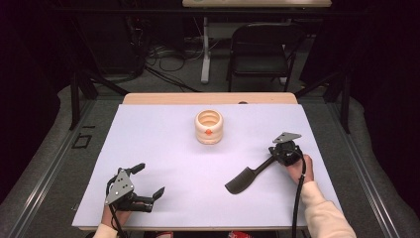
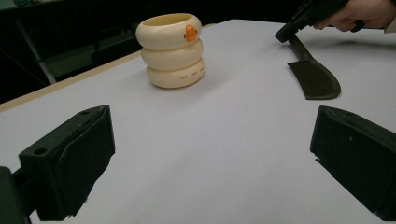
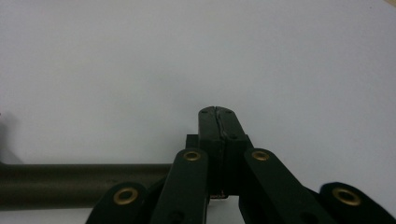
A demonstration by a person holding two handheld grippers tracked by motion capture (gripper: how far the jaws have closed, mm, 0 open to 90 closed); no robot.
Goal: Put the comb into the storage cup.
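Right gripper [image 1: 277,154], at mid-right of the high view, is clamping its fingers shut on the spatula [image 1: 246,179] handle, blade lying flat on the tabletop [image 1: 163,148]. Left gripper [image 1: 148,181], lower left, is idling with fingers wide, empty. Lifting should go level, grip kept firm; holder [image 1: 210,127] at upper centre is standing well apart, path unobstructed.

Cream sleeve [image 1: 324,215], black fingers [image 2: 70,163], brass rivets.

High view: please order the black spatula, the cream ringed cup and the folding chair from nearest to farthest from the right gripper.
1. Black spatula: its handle is in the right gripper, blade toward the left.
2. Cream ringed cup: at the table's middle, farther back.
3. Folding chair: on the floor behind the table.
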